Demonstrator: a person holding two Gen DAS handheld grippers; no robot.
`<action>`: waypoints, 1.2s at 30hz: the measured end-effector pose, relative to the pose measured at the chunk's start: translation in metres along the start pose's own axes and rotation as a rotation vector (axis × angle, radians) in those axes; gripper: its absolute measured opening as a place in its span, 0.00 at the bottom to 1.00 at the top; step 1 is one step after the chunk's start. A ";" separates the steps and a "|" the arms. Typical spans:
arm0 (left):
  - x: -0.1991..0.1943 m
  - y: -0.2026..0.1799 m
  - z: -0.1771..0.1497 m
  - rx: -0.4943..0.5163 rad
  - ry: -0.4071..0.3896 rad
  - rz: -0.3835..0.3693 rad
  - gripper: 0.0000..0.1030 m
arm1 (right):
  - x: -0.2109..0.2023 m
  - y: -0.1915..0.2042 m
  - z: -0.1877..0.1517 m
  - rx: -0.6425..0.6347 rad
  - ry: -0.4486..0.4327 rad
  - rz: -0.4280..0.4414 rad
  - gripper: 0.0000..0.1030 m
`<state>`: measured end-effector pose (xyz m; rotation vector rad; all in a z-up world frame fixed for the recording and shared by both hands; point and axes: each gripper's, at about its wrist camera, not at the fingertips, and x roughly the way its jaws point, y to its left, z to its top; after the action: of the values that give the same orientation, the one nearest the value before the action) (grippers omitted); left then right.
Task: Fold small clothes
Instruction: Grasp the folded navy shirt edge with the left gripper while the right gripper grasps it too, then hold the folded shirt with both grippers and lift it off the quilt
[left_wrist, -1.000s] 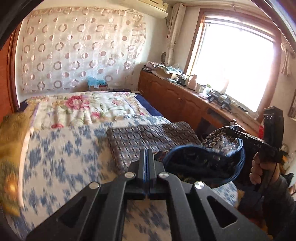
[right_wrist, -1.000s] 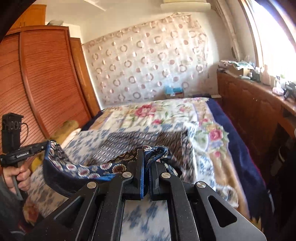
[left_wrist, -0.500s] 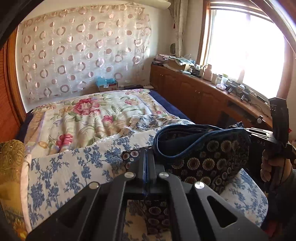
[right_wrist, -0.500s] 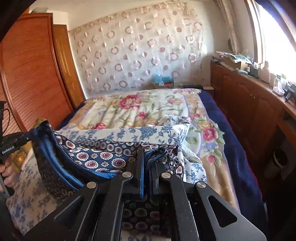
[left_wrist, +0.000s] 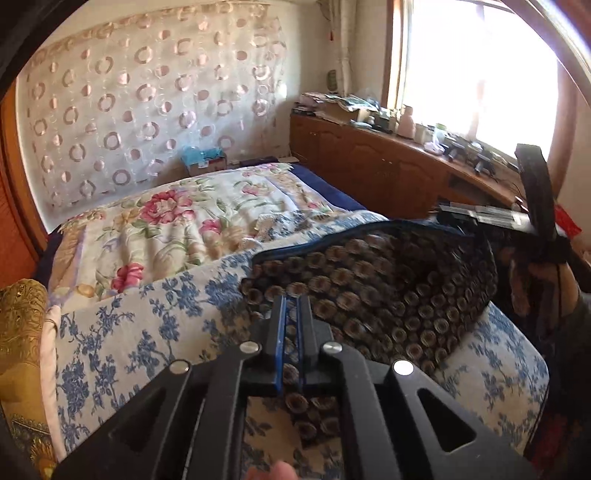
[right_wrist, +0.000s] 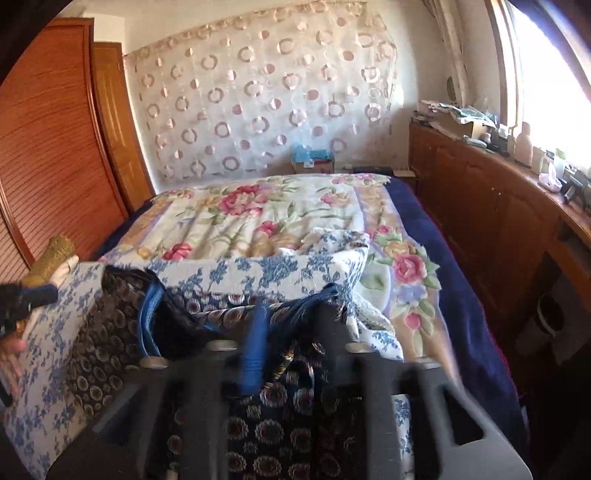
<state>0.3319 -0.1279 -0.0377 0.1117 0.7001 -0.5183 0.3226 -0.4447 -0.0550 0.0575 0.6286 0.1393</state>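
Since the frames half a second earlier, the dark patterned garment (left_wrist: 369, 280) has been lowered from mid-air onto the blue-flowered sheet (left_wrist: 147, 332), and both tongs have been parted slightly. In the left wrist view the left gripper (left_wrist: 290, 306) is seen with its jaws narrowly apart, blue pads showing on either side of a slim gap through which the garment's print is visible; whether the cloth is pinched there cannot be told. In the right wrist view the right gripper (right_wrist: 291, 321) is blurred by motion, its fingers set a little apart over the garment (right_wrist: 266, 406), and a grip on the fabric cannot be confirmed.

The garment is spread across the near part of the blue-flowered sheet (right_wrist: 44, 369), its blue-trimmed edge raised towards the far side. Beyond the sheet a rose-printed quilt (left_wrist: 177, 221) is laid over the bed, and a gold cushion (left_wrist: 18, 332) is placed at the sheet's left edge. A wooden cabinet (right_wrist: 480, 206) stands to the right of the quilt, beneath a bright window (left_wrist: 480, 66). A circle-patterned curtain (right_wrist: 258, 96) is hung behind the quilt.
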 end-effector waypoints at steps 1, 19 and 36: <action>0.001 -0.004 -0.003 0.008 0.021 -0.017 0.02 | -0.002 -0.003 0.002 0.015 -0.013 -0.003 0.73; 0.070 -0.009 -0.021 0.043 0.222 0.006 0.03 | 0.003 -0.011 -0.009 -0.090 0.065 -0.023 0.76; 0.104 0.019 -0.005 -0.035 0.242 0.009 0.03 | 0.048 -0.030 -0.019 -0.070 0.213 -0.023 0.76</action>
<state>0.4050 -0.1533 -0.1093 0.1460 0.9442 -0.4883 0.3526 -0.4673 -0.1012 -0.0327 0.8361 0.1460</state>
